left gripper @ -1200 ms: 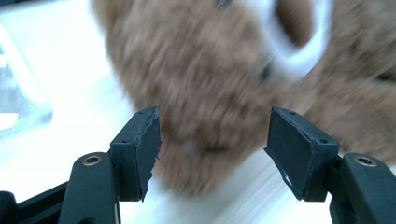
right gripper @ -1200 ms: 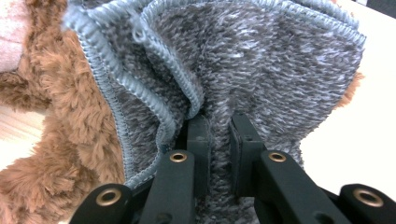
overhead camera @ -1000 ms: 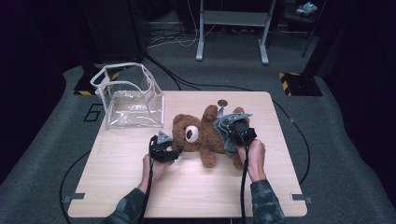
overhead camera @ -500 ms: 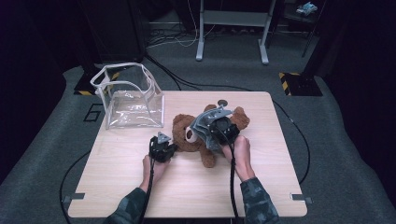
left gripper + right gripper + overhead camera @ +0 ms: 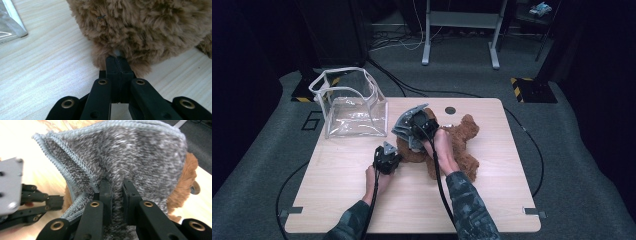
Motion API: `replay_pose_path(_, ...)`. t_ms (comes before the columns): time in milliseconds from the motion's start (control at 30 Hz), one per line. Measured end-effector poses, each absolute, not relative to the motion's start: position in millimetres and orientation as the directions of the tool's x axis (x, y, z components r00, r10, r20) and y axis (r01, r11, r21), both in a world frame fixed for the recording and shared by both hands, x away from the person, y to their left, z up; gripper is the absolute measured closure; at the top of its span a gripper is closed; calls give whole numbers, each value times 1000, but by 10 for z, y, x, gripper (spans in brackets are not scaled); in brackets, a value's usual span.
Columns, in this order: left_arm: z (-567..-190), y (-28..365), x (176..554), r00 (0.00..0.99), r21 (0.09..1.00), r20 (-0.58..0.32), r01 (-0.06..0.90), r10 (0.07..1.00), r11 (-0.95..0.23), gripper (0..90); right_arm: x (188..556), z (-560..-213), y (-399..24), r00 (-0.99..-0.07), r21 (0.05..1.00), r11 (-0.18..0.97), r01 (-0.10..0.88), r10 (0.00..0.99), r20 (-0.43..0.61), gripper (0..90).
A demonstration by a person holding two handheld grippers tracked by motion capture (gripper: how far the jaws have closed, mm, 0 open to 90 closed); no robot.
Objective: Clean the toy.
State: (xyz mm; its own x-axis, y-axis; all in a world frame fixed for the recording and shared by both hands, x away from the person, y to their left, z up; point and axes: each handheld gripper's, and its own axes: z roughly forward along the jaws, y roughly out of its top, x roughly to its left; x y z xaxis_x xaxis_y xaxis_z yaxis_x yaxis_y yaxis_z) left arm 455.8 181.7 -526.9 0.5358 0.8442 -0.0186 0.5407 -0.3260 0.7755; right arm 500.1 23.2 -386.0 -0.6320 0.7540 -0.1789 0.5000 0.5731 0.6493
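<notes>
Brown teddy bear [image 5: 452,142] lies mid-table, at four o'clock from the clear plastic bag [image 5: 349,102]. Left gripper [image 5: 117,61] has just clamped fully onto its fur. Right gripper [image 5: 115,187] pinches a grey knitted cloth [image 5: 130,152] above the bear.

We found almost nothing to read. The one mark we could make out was a large pale figure, seemingly a "6", on the grey floor [image 5: 257,150] just left of the table [image 5: 492,200], below the clear bag [image 5: 354,105]. The bag, the table and the teddy bear [image 5: 459,145] carried no lettering we could read.
</notes>
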Motion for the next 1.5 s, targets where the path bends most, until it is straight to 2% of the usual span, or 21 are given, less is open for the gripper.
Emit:
replay_pose_path(200,-5271,1814,4556,534,777,-21,541,845,-322,899,5086,-3988,194,-606,630,573,525,771,-196,811)
replay_pose_path(267,-5271,1816,4558,534,778,-19,539,846,-323,899,5080,-3995,157,-589,612,595,521,770,-247,812)
replay_pose_path(467,-5270,1825,4563,532,778,-21,541,846,-321,898,5075,-4018,-92,-519,582,594,556,795,-315,812)
replay_pose_path(933,-5269,1822,4560,533,778,-15,537,846,-325,897,5034,-3916,-599,-386,606,512,608,858,-338,810)
replay_pose_path(1000,-5269,1822,4560,533,778,-15,538,846,-325,898,5034,-3905,-636,-386,612,510,604,859,-336,810)
replay_pose_path(1167,-5267,1824,4558,537,776,-12,537,843,-331,897,4949,-3817,-636,-401,679,453,578,882,-247,809)
replay_pose_path(1367,-5270,1815,4553,537,776,-22,541,844,-324,897,4904,-3807,-256,-527,704,478,526,833,-172,806)
replay_pose_path(1500,-5273,1810,4551,533,780,-22,538,846,-319,897,5016,-3950,-24,-570,671,527,521,800,-187,806)
